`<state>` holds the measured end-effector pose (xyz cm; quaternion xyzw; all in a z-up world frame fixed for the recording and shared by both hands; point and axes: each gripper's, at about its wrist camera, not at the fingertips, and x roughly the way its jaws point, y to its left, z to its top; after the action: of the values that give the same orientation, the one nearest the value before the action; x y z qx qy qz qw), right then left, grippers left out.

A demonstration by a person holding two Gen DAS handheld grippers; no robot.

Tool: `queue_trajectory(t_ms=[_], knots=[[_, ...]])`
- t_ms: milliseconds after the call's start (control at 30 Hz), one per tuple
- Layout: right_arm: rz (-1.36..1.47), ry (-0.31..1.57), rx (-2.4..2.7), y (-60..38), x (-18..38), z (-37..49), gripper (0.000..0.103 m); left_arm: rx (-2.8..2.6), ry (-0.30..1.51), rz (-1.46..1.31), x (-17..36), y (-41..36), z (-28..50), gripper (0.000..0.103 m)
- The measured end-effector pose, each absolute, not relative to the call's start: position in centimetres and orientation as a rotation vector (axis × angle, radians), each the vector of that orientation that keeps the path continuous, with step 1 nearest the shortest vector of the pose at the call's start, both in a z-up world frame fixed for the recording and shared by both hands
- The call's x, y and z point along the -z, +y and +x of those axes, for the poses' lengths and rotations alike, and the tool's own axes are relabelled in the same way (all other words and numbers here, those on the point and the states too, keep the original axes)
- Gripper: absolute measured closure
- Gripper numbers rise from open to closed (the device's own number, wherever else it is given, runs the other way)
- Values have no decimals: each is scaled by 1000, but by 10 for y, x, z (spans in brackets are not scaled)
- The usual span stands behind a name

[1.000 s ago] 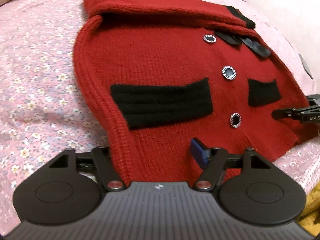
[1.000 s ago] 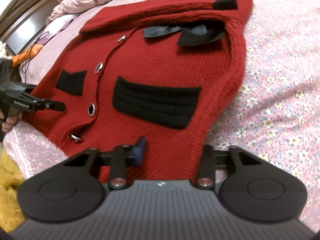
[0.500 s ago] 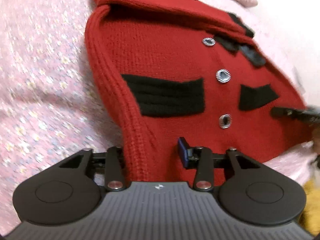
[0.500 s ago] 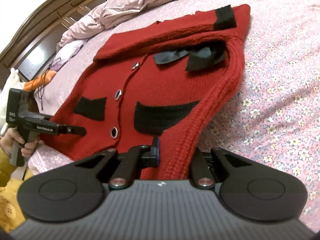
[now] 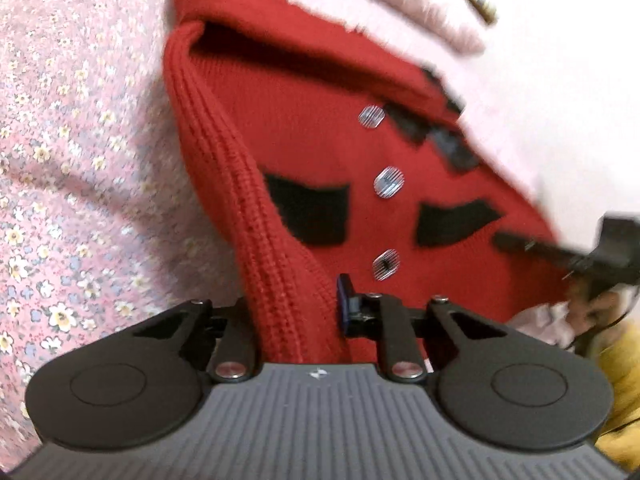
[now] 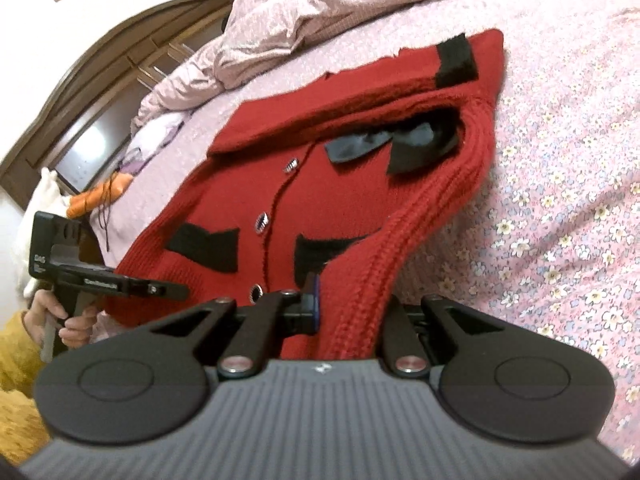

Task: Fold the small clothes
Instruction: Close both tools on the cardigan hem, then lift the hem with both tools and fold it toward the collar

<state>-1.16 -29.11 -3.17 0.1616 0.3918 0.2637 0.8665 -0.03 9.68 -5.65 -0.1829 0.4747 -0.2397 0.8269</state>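
Observation:
A red knitted cardigan (image 5: 312,120) with black pocket flaps, silver buttons and a black bow (image 6: 384,144) lies front up on the flowered bedspread (image 5: 80,160). My left gripper (image 5: 292,308) is closing its jaws on the cardigan's ribbed side edge, which rises taut between the fingers. The blue pad (image 5: 344,300) presses the knit. My right gripper (image 6: 354,304) is shut on the opposite ribbed edge of the cardigan (image 6: 340,184), lifted off the bed. Each gripper also shows in the other view: the left gripper (image 6: 160,290) and the right gripper (image 5: 508,240), both at the hem.
A rumpled pink duvet (image 6: 320,12) is piled beyond the cardigan's collar. A dark wooden headboard (image 6: 120,60) stands at the back left. A hand (image 6: 76,320) in a yellow sleeve (image 6: 16,344) holds the left gripper. An orange item (image 6: 100,196) lies near the bed's edge.
Both grippers have closed on the cardigan's side edges near the hem and risen. The ribbed edges now stand up off the bed, and both views have tilted upward.

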Motion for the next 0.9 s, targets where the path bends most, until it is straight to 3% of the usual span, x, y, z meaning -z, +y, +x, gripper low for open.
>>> queue_trajectory(t_ms=[467,900], knots=[[507,654,-587,-310,-12,11,92,592,796,-613,-13,111,30,84],[606,551,-549,-330,-41,87,92,479,672,-707,-60,117,112,84]])
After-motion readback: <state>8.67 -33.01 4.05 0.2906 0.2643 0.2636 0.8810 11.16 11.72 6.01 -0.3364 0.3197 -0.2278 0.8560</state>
